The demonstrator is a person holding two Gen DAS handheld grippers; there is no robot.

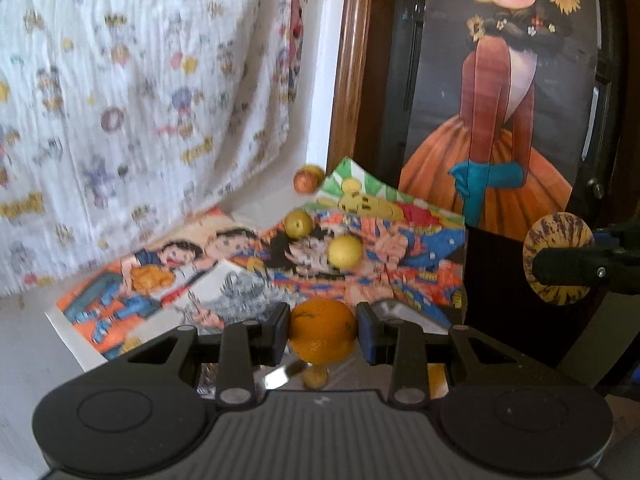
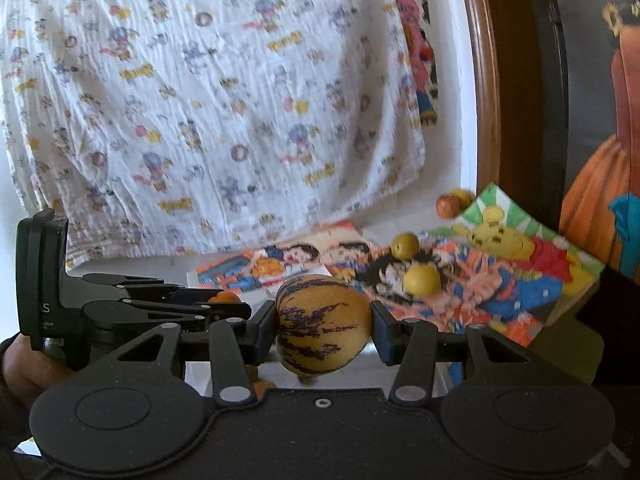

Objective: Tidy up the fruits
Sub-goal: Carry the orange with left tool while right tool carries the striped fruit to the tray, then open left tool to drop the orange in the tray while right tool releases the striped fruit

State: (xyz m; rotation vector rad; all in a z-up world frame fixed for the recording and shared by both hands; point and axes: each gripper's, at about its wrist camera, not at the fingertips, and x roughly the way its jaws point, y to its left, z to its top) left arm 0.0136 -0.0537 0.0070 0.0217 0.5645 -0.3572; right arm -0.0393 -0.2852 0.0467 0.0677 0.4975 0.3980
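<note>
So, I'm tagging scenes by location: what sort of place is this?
Probably a room in a home, perhaps a child's: a cartoon-print cloth hangs on the wall, cartoon posters cover the surface, and small fruits lie on them.

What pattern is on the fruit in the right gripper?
Yellow with dark purple streaks on the striped fruit; clearest in the right wrist view.
</note>
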